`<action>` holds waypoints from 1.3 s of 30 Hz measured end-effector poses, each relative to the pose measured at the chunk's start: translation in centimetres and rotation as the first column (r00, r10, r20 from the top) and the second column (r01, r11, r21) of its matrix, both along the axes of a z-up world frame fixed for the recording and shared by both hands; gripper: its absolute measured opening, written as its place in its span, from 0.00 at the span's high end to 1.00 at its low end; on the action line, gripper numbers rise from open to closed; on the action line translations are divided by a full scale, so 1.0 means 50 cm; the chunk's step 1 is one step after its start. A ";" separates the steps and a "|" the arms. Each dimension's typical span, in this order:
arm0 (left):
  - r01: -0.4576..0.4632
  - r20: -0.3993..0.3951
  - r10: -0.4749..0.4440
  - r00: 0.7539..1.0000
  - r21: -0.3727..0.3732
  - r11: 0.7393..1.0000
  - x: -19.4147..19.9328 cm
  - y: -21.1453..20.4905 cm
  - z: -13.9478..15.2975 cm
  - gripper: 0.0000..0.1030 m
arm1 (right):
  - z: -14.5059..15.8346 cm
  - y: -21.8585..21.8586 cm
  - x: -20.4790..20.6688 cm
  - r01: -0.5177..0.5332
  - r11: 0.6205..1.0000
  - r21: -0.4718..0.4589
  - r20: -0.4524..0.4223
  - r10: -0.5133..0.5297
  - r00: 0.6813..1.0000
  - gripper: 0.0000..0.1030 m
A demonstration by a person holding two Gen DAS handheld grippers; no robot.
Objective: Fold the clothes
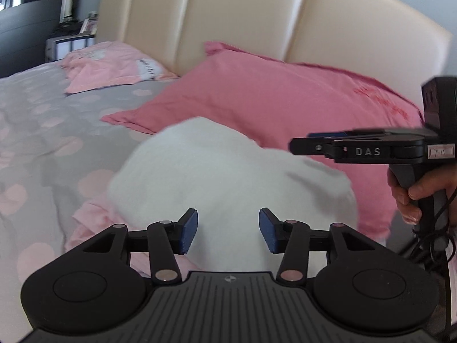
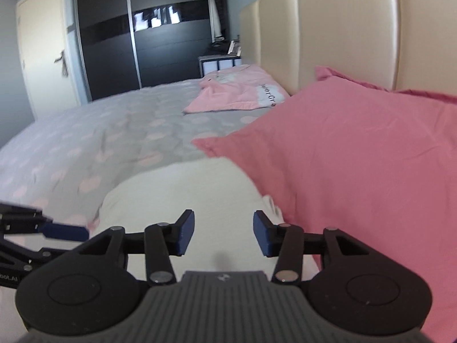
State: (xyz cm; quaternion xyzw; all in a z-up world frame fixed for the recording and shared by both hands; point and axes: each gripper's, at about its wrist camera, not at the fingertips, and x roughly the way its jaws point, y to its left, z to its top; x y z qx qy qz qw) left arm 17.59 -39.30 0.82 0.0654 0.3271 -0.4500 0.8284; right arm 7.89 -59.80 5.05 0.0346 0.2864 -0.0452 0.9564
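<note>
White soft garment (image 1: 222, 177), blurred and bunched, lies on the grey bedspread with pale pink spots (image 1: 42, 131), its far edge against the big deep-pink pillow (image 1: 271, 97). From the left wrist, the left gripper (image 1: 228, 230) hangs over the garment's near edge with its blue pads spread apart, gripping nothing. The right gripper (image 1: 300, 144) reaches in side-on in front of that pillow, held by a hand (image 1: 414, 197).

From the right wrist, the right gripper (image 2: 223, 233) is likewise released above the white garment (image 2: 185, 194), just left of the deep-pink pillow (image 2: 357, 165). A folded light-pink garment (image 2: 237, 94) lies beyond the pillow, by the cream padded headboard (image 2: 342, 34).
</note>
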 end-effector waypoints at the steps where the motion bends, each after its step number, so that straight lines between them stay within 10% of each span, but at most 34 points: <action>1: 0.023 0.018 -0.023 1.000 0.019 1.000 -0.016 -0.009 -0.005 0.56 | -0.006 0.009 -0.013 -0.006 1.000 -0.026 -0.011 0.006 1.000 0.46; 12: 0.026 -0.003 -0.026 1.000 0.162 0.987 -0.036 -0.054 -0.053 0.54 | -0.100 0.018 -0.031 0.061 0.996 -0.068 -0.163 -0.071 0.984 0.45; 39: -0.173 0.220 0.174 0.960 -0.024 0.985 -0.225 0.323 0.216 0.39 | 0.188 0.379 -0.175 -0.168 0.982 -0.089 -0.039 0.165 0.986 0.15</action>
